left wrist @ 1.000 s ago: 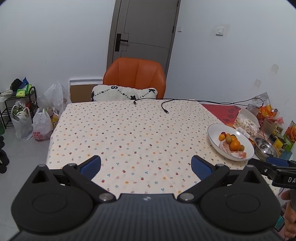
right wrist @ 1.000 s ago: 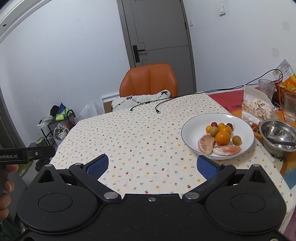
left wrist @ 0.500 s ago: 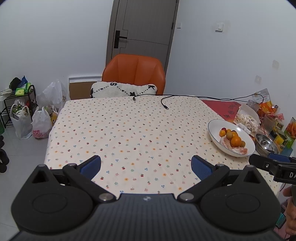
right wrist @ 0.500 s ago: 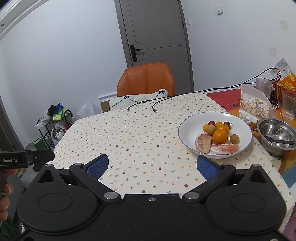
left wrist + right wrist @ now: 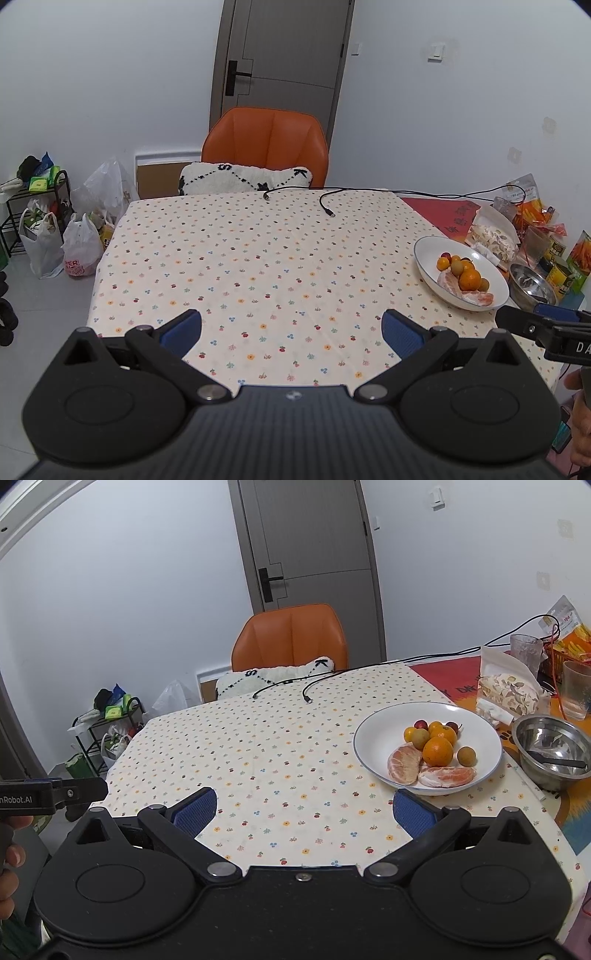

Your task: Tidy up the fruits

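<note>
A white plate [image 5: 384,734] [image 5: 428,258] sits at the right of the floral tablecloth. It holds an orange [image 5: 437,751] [image 5: 469,278], two peeled citrus pieces [image 5: 404,762], small yellow-green fruits [image 5: 466,755] and dark red cherries [image 5: 420,724]. My left gripper [image 5: 291,332] is open above the table's near edge, nothing between its blue pads. My right gripper [image 5: 303,810] is open too, left of and short of the plate. Each gripper shows at the edge of the other's view.
A steel bowl [image 5: 550,749] with a spoon stands right of the plate, with snack bags [image 5: 509,690], glasses [image 5: 576,690] and cans behind. Black cables [image 5: 306,686] lie at the far edge. An orange chair [image 5: 266,147] with a cushion faces me. Bags and a rack [image 5: 40,221] stand left.
Both grippers have drawn back and risen slightly, so the table and plate look a little farther. Both stay open and nothing on the table has moved.
</note>
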The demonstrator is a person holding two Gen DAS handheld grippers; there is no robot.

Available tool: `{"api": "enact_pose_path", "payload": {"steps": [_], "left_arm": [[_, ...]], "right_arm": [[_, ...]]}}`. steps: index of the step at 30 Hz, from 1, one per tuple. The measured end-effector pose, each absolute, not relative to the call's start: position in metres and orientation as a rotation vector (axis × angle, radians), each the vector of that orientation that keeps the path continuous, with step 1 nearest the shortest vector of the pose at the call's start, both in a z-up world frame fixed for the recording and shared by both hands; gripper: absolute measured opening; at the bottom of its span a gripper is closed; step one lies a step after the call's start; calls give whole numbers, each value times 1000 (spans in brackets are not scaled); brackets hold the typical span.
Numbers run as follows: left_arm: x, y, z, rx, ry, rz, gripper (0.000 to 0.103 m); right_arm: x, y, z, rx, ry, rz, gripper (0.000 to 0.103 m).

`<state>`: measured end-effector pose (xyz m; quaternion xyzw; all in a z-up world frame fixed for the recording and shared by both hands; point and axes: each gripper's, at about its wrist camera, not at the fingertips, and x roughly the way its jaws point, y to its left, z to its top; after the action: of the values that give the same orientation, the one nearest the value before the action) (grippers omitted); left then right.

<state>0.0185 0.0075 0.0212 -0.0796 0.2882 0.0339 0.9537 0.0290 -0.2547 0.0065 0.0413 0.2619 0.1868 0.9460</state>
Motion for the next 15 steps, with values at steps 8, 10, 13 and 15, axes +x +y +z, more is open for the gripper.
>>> {"api": "enact_pose_path", "payload": {"steps": [8, 10, 13, 15], "left_arm": [[18, 7, 21, -161, 586, 68, 103], [19, 7, 21, -161, 586, 67, 103], [19, 7, 22, -161, 586, 67, 103], [19, 6, 21, -161, 585, 67, 103]], "right_arm": [[29, -255, 7, 82, 532, 379, 103], [29, -255, 7, 84, 533, 381, 103], [29, -255, 8, 83, 531, 385, 103], [29, -255, 8, 83, 531, 382, 103]]}}
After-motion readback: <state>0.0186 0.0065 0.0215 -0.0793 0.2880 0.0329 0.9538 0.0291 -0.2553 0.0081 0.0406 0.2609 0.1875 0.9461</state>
